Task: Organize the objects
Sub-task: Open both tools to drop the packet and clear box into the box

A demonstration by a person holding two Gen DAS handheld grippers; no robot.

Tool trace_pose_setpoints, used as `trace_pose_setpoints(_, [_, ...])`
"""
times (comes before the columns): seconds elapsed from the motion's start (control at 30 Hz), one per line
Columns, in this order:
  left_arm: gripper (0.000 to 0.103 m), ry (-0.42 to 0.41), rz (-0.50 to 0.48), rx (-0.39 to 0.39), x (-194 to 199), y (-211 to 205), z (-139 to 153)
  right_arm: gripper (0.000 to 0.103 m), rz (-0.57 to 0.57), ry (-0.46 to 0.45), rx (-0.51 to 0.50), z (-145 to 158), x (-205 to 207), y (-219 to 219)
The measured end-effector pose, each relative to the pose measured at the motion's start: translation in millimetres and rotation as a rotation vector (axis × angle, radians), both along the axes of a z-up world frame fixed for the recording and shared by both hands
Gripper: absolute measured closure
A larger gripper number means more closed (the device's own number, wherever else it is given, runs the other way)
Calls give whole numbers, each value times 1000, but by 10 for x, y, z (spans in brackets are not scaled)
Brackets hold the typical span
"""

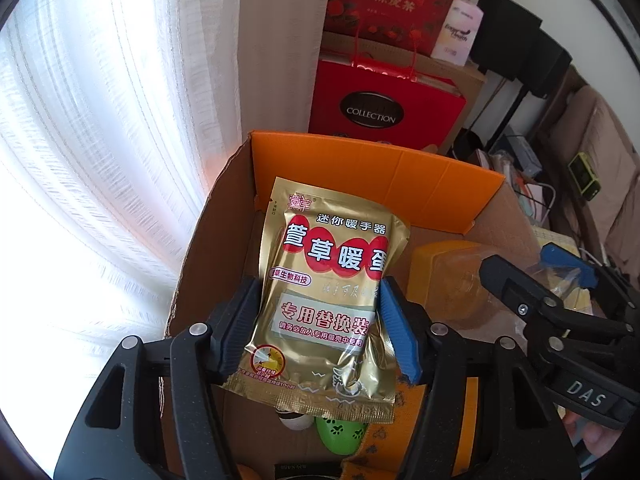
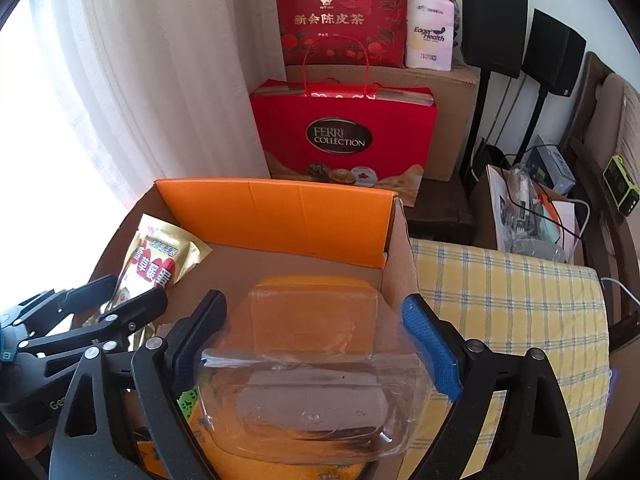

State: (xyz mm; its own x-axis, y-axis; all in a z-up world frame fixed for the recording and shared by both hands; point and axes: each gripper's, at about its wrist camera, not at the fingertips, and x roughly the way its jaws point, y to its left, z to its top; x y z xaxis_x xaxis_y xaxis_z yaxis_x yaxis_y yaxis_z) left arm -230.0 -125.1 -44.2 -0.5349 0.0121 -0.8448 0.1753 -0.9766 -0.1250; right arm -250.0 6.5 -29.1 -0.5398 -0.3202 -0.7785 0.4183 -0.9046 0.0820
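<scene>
A: Gold foil is what shows first: a gold packet [image 1: 328, 300] is clamped between the pads of the left gripper [image 1: 320, 328] and held over the open cardboard box [image 1: 192, 264].

B: And a clear plastic container [image 2: 312, 380] is gripped across its width by the right gripper [image 2: 316, 348], jaws spread wide around it, above the same box [image 2: 400, 264]. The step in hand is judged to be the lowering of both items into the box.

A: What is called for next?

B: A free spot must be chosen. A yellow block [image 1: 444, 264], a green paw-print item [image 1: 340, 432] and orange fabric are already lying inside, so the packet is best set flat before the pads are let go.

A: And the surroundings?

B: An orange flap [image 2: 280, 216] is raised at the box's far side. A yellow checked cloth [image 2: 512, 304] is spread just beside it. Red gift bags [image 2: 344, 136], a white curtain [image 1: 100, 140] and black speakers on stands [image 2: 492, 24] are seen behind.
</scene>
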Motion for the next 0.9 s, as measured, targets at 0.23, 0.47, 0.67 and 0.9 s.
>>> trace_pose_setpoints(0.23, [40,-28,2,7,-22,9,-68,12,13,40,-21,184,127,88])
trace_pose_setpoints(0.47, [36,-19,-5,31,-24,32,-23,12,48,73,-16,366,328,175])
trace_pose_setpoints(0.67, [36,18,-4,48,66,-2,128,16,79,77,-16,416,476,226])
trace_pose_setpoints(0.9, [23,65,-17,22,280,42,279,27,108,65,-2,386,612,260])
